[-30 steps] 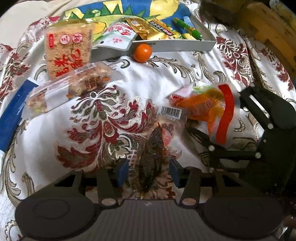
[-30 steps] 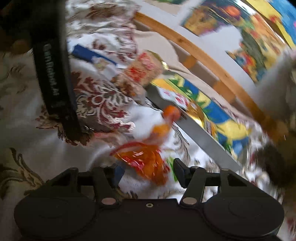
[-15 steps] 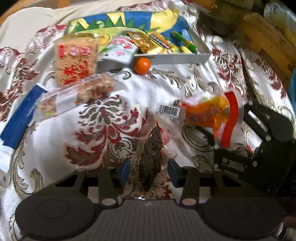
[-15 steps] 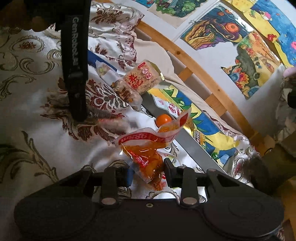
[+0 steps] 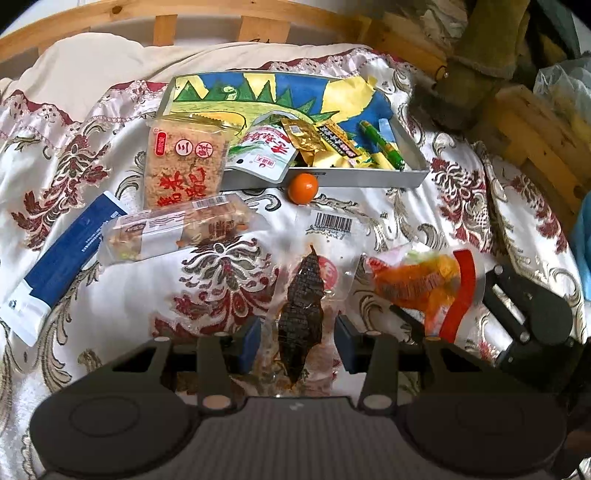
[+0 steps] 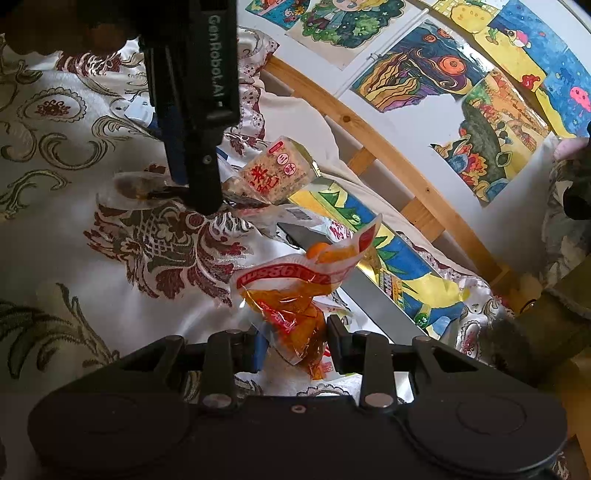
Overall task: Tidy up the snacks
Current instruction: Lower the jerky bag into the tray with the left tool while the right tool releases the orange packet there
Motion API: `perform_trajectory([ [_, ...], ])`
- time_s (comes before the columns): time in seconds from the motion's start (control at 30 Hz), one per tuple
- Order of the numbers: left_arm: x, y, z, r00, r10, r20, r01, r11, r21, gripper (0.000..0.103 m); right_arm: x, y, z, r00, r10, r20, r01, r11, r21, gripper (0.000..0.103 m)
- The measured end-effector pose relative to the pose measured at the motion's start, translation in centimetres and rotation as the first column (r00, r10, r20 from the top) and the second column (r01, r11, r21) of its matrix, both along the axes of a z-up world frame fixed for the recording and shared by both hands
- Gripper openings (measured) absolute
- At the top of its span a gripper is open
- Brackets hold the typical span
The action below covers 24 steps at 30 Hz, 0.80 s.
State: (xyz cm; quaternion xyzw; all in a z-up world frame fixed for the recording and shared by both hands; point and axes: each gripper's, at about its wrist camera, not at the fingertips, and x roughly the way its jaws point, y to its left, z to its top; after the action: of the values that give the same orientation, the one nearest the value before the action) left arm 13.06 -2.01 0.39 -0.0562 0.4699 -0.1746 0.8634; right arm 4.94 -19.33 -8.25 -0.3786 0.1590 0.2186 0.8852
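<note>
My left gripper is shut on a clear packet holding a dark dried snack and holds it above the cloth. My right gripper is shut on an orange snack packet, which also shows at the right of the left wrist view. A grey tray with a colourful lining holds several snack packets at the back. A rice cracker pack leans on the tray's left end. A small orange lies against the tray's front wall.
A clear nut bar packet and a blue and white packet lie on the patterned cloth at the left. A wooden frame runs behind the tray. Drawings hang on the wall.
Both grippers have risen with their packets. The left view now takes in the whole tray and the wooden frame. The orange packet has lifted off the cloth.
</note>
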Motion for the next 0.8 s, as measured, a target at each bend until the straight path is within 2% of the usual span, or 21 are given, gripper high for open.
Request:
perform_trajectory([
  [0.2,0.8,-0.2,0.6,0.999,0.027,0.022,-0.025,0.997,-0.070,0.047,0.3,-0.3,0.5,1.000,-0.024,0.004,0.024,0.999,0.022,0.035],
  [0.47,4.5,-1.3,3.3,0.991,0.041,0.126,-0.026,0.992,-0.122,0.047,2.1,-0.4,2.8,0.998,-0.021,0.053,0.020,1.000,0.014,0.035],
  [0.7,10.2,-2.2,4.9,0.982,0.072,0.176,-0.042,0.985,-0.168,0.047,8.0,-0.5,5.8,0.993,-0.019,0.120,0.022,1.000,-0.019,0.035],
  [0.8,12.8,-2.2,5.2,0.979,0.091,0.184,-0.049,0.974,-0.219,0.047,11.8,-0.9,6.7,0.992,-0.052,0.116,0.057,0.998,-0.037,0.035],
])
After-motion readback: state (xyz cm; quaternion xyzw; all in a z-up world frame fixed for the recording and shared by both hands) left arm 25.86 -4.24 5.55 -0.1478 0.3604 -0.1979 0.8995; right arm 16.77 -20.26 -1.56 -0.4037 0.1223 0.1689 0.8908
